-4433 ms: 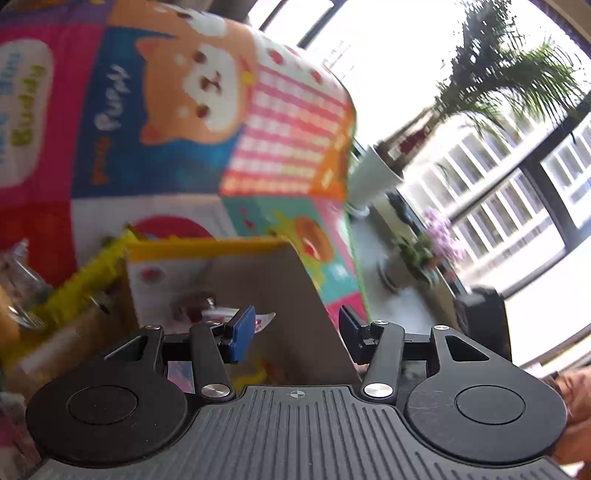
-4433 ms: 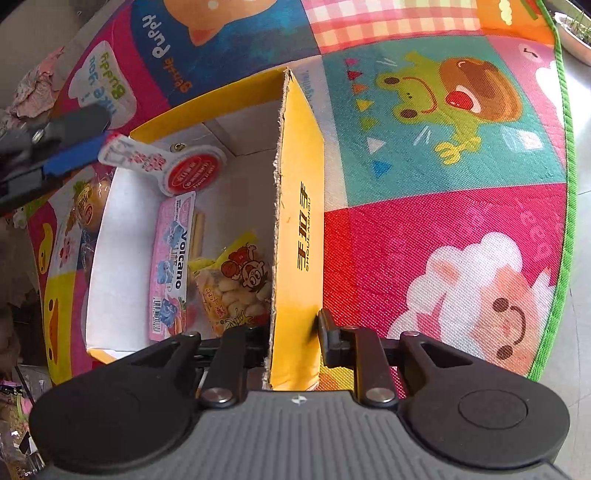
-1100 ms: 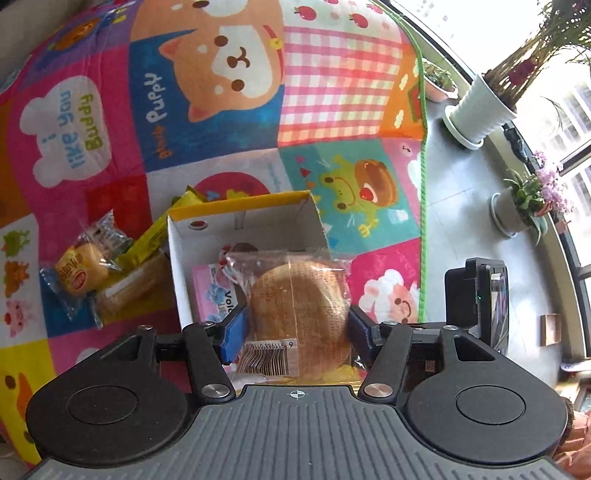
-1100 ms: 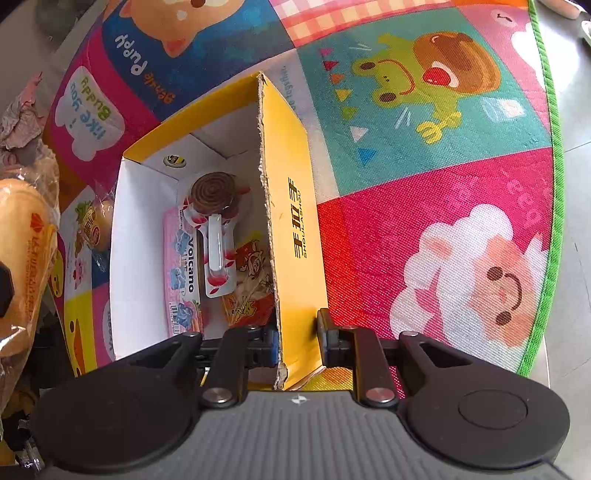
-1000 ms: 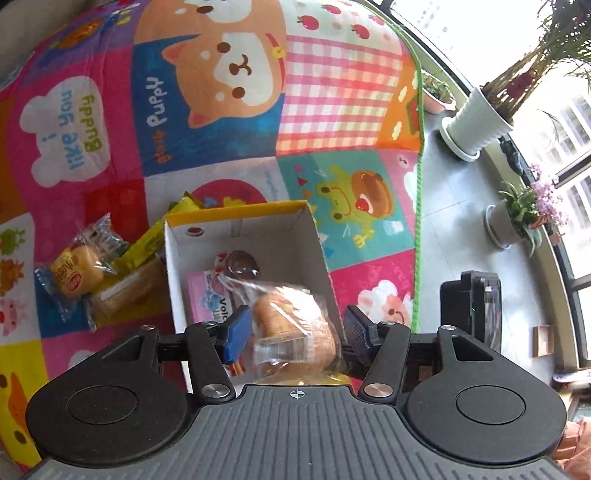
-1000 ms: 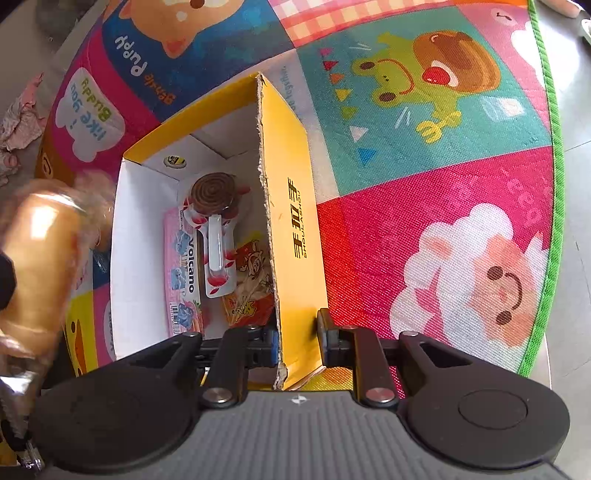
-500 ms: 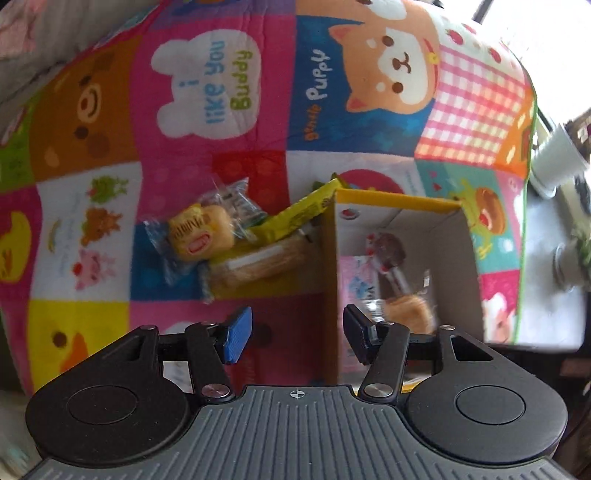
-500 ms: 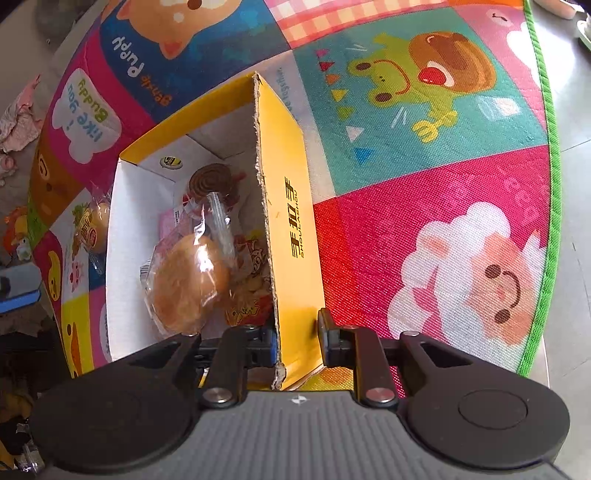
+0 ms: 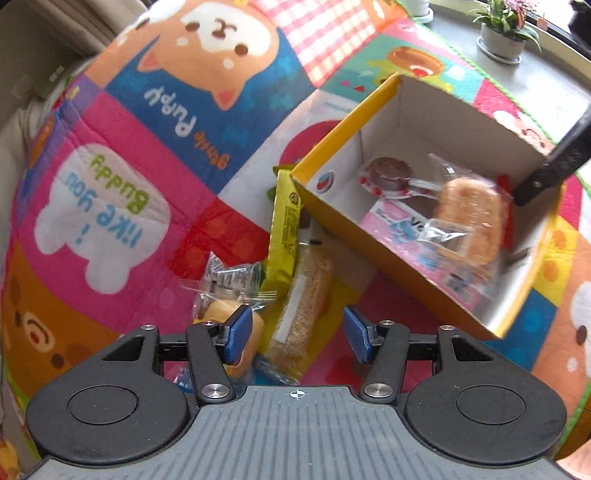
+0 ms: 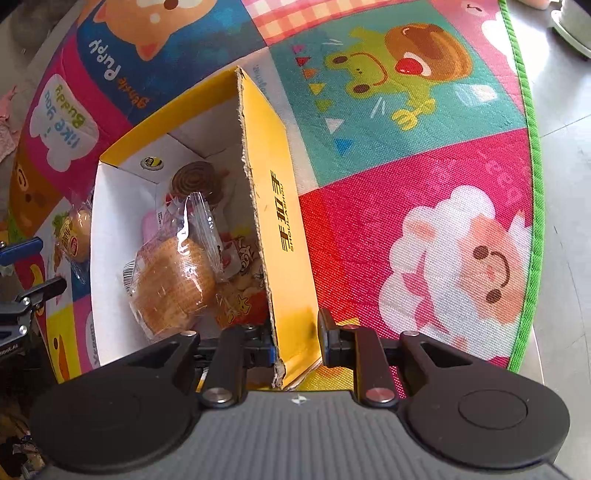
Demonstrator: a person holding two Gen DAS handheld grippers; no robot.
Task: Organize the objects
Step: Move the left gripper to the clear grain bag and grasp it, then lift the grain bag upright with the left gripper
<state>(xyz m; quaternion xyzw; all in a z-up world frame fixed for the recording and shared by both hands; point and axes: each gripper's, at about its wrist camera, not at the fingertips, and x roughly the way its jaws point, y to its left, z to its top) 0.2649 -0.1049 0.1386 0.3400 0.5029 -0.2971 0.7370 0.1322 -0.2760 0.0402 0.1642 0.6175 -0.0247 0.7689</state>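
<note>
A yellow cardboard box (image 9: 402, 266) (image 10: 280, 221) sits on the play mat. Inside lie a wrapped round bread (image 9: 469, 218) (image 10: 170, 284), a chocolate lollipop (image 9: 391, 173) (image 10: 195, 177), a pink packet (image 9: 399, 225) and a snack bag (image 10: 240, 295). My right gripper (image 10: 295, 343) is shut on the box's right wall. My left gripper (image 9: 297, 334) is open and empty, low over a long wrapped bread stick (image 9: 303, 310), a small wrapped bun (image 9: 229, 310) (image 10: 74, 236) and a yellow packet (image 9: 284, 229) that lie on the mat left of the box.
The colourful cartoon play mat (image 9: 122, 206) (image 10: 443, 221) covers the floor, with a green edge (image 10: 532, 147) on the right and grey floor beyond. A potted plant (image 9: 502, 33) stands at the far right. A beige sofa edge (image 9: 33, 55) is at the far left.
The left gripper let go of the round bread, which dropped into the box. It then swung left and down over the snacks beside the box. The right gripper kept its hold on the wall.
</note>
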